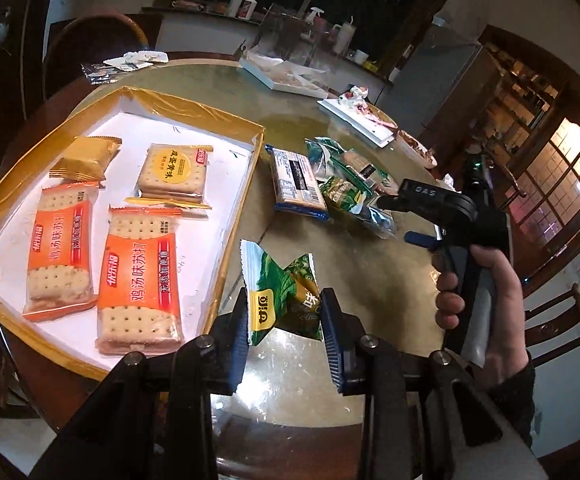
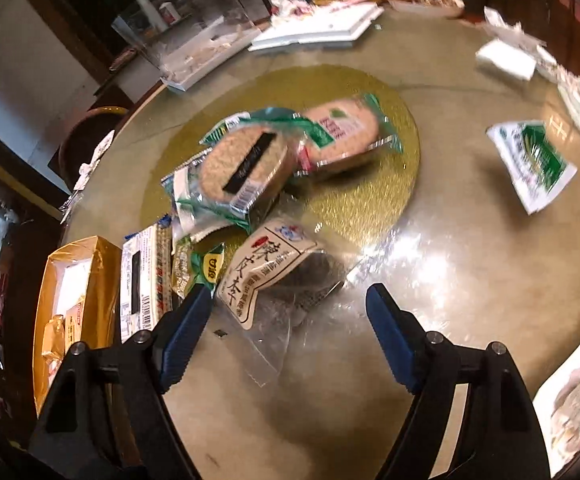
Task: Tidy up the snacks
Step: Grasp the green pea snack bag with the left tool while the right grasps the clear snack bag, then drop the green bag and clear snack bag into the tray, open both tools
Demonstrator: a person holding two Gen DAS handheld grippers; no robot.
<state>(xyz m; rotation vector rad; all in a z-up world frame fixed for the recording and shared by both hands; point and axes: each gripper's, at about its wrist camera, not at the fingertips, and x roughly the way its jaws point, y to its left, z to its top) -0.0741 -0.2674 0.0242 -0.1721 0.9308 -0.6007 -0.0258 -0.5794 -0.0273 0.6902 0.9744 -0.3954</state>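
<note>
In the left wrist view my left gripper point(image 1: 286, 300) is shut on a small green snack packet point(image 1: 278, 276) with a yellow logo, held above the glass table just right of the tray. The gold-taped white tray point(image 1: 246, 184) holds two orange cracker packs point(image 1: 138, 272), a yellow pack point(image 1: 174, 174) and a gold packet point(image 1: 88, 158). A hand point(image 1: 485, 280) holds my right gripper point(image 1: 393, 220) over the snack pile. In the right wrist view my right gripper point(image 2: 290, 296) is open, its jaws either side of a clear packet with a white label point(image 2: 278, 268), not touching it.
Round rice-cake packs in green wrap point(image 2: 246, 168), point(image 2: 341, 132) and a blue-white cracker pack point(image 2: 142, 280) lie on the gold turntable disc point(image 2: 361, 208). A green-white packet point(image 2: 533, 164) lies apart at right. A clear box point(image 1: 290, 40), white boards point(image 1: 353, 116) and food plates line the far edge.
</note>
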